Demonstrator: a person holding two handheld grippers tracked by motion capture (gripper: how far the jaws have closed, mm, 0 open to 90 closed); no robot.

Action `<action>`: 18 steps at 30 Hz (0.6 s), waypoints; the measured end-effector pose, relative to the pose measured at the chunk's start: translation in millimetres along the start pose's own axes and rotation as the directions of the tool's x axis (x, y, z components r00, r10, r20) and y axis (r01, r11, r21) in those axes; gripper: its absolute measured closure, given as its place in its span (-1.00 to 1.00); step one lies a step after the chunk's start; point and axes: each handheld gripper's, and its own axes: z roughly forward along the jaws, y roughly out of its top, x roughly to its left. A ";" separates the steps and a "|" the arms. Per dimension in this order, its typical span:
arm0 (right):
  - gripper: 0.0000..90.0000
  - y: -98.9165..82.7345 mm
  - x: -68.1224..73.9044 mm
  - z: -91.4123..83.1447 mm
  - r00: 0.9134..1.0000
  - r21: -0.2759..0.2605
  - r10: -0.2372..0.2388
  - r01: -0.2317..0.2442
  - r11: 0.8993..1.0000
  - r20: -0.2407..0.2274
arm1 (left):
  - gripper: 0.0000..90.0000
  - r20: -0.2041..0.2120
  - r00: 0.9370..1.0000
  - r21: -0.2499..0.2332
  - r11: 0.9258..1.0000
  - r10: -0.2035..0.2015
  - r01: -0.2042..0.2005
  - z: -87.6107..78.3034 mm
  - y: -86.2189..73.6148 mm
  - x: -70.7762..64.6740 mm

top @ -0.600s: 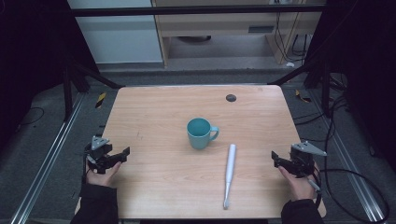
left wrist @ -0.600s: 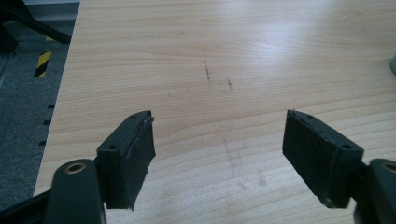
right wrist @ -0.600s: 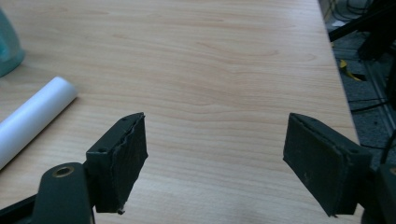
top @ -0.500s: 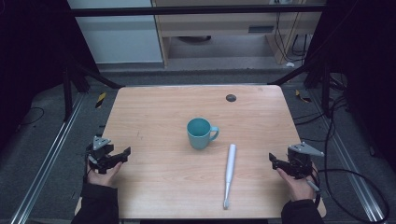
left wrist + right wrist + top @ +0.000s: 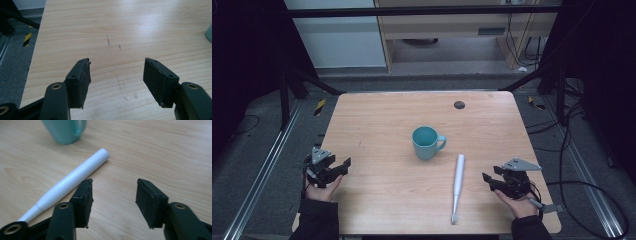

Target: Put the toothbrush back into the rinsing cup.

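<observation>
Lying just left of right gripper point(image 5: 490, 181): white toothbrush point(image 5: 457, 186) | right gripper spread, empty | left gripper point(image 5: 343, 165) spread

A teal mug point(image 5: 426, 142) stands upright mid-counter, empty, handle pointing right. Just right of the mug and nearer the person, a white toothbrush point(image 5: 457, 185) lies flat, head end nearest the person.
</observation>
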 end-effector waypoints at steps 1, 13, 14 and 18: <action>0.19 0.6 3.5 1.7 1.000 0.011 -0.009 0.009 1.000 -0.020 | -0.15 0.001 1.000 0.002 1.000 -0.001 0.001 0.4 0.0 0.4; 0.81 -2.0 35.1 12.5 0.977 0.075 -0.050 0.067 0.995 -0.208 | -0.10 0.003 1.000 0.011 1.000 -0.005 0.005 2.9 -1.2 0.8; 0.84 -3.3 37.0 13.6 0.974 0.080 -0.056 0.075 0.994 -0.221 | -0.09 0.003 1.000 0.011 1.000 -0.005 0.005 2.9 -1.2 0.8; 0.94 -6.6 43.3 15.0 0.967 0.099 -0.065 0.092 0.991 -0.248 | -0.09 0.003 1.000 0.012 1.000 -0.003 0.003 3.8 -1.3 0.2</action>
